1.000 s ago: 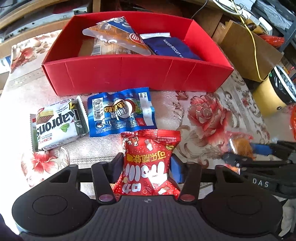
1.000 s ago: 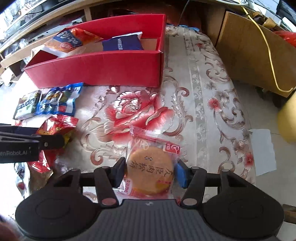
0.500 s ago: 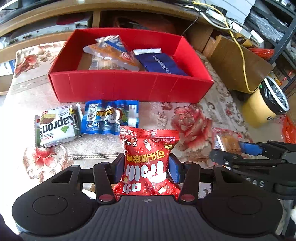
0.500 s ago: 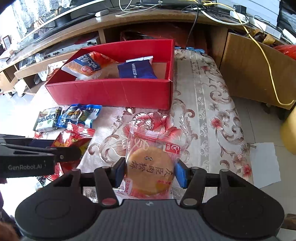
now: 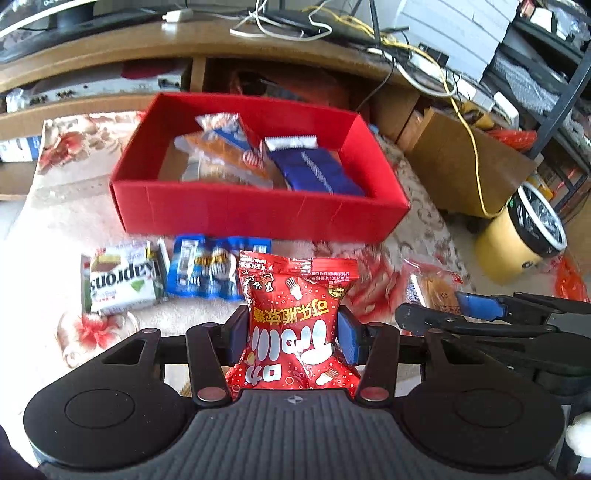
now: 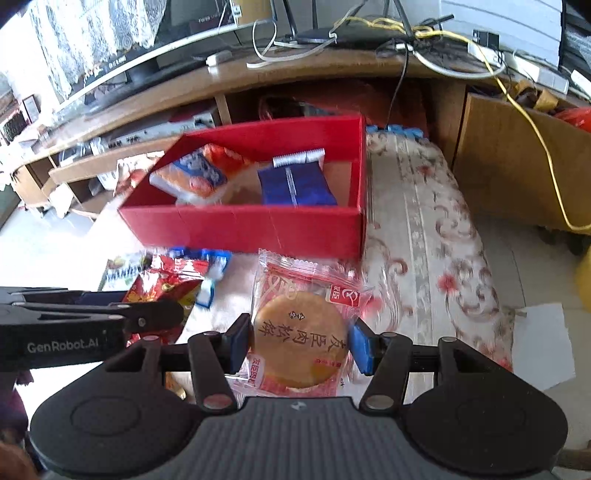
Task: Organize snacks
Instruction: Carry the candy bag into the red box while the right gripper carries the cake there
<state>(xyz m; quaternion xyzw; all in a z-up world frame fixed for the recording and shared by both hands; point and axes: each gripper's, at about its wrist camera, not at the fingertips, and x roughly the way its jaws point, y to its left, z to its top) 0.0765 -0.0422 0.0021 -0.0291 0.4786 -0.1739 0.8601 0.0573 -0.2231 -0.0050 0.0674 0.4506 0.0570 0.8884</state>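
Observation:
My left gripper [image 5: 291, 336] is shut on a red candy bag [image 5: 295, 325] and holds it above the flowered tablecloth, in front of the red box [image 5: 258, 214]. My right gripper [image 6: 299, 341] is shut on a clear-wrapped round pastry [image 6: 301, 338], also raised, in front of the red box [image 6: 258, 225]. The box holds an orange-and-blue bag [image 5: 225, 140] and a dark blue packet [image 5: 314, 170]. A green-and-white wafer pack [image 5: 122, 280] and a blue snack pack [image 5: 207, 273] lie on the cloth before the box. The right gripper with its pastry shows at the right of the left wrist view [image 5: 436, 291].
A wooden desk with cables [image 5: 258, 33] stands behind the table. A cardboard box [image 5: 461, 166] and a yellow bin [image 5: 524, 236] sit on the floor to the right. A white paper [image 6: 543, 343] lies on the floor. The table's right edge runs near the box.
Both grippers have lifted their snacks up from the cloth; the view has risen and tilted back, so the box looks farther and the desk behind shows.

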